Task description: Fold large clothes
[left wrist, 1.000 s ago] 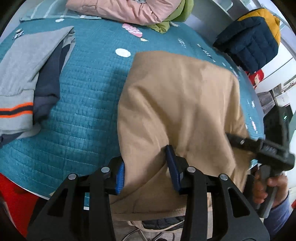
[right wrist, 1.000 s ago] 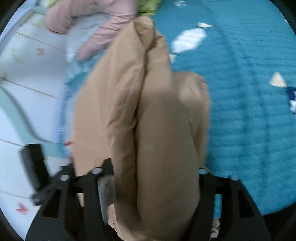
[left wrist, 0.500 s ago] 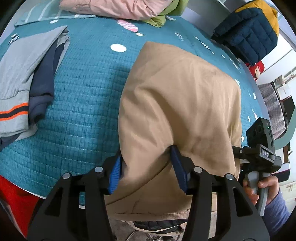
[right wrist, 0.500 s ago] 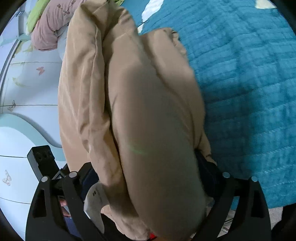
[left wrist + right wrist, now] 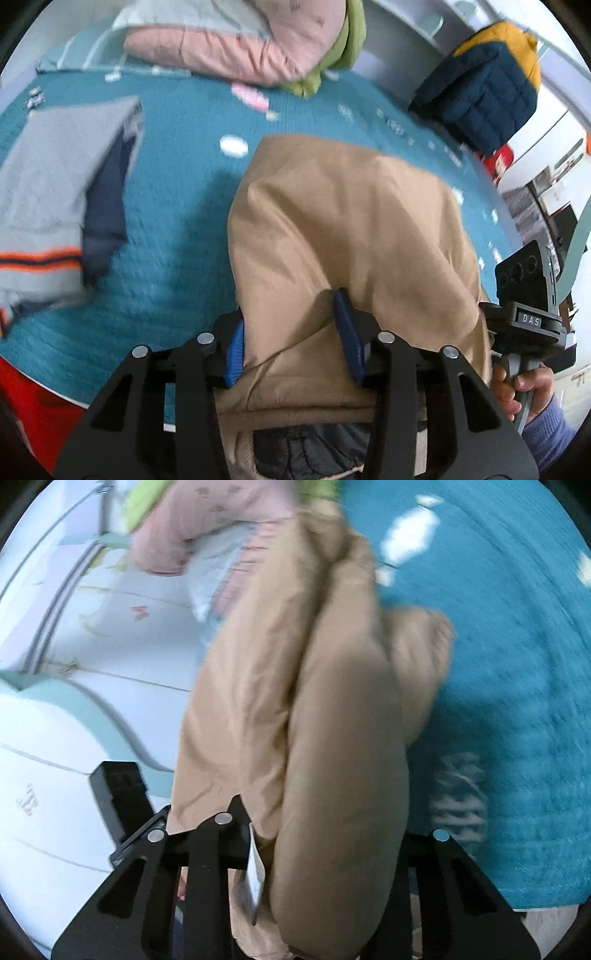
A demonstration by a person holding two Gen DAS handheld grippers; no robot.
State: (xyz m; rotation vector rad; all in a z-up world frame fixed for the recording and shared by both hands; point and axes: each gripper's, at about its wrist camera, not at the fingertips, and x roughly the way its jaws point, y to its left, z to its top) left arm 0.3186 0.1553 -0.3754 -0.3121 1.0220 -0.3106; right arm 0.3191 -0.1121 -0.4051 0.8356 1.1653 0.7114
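Both grippers clamped on the tan padded jacket (image 5: 351,229): left gripper (image 5: 293,349) near hem, right gripper (image 5: 325,834) alongside; jacket's length runs away over the teal quilted bed (image 5: 177,229).

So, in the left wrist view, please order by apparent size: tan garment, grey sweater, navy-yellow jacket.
1. tan garment, though nearest the camera
2. grey sweater
3. navy-yellow jacket, though farthest away

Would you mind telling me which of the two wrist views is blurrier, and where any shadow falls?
Right wrist view: heavier motion blur, smearing the tan garment and teal quilt. Left wrist view: sharper in the middle, blurred at the grey sweater; the garment casts a shadow on the quilt to its left.
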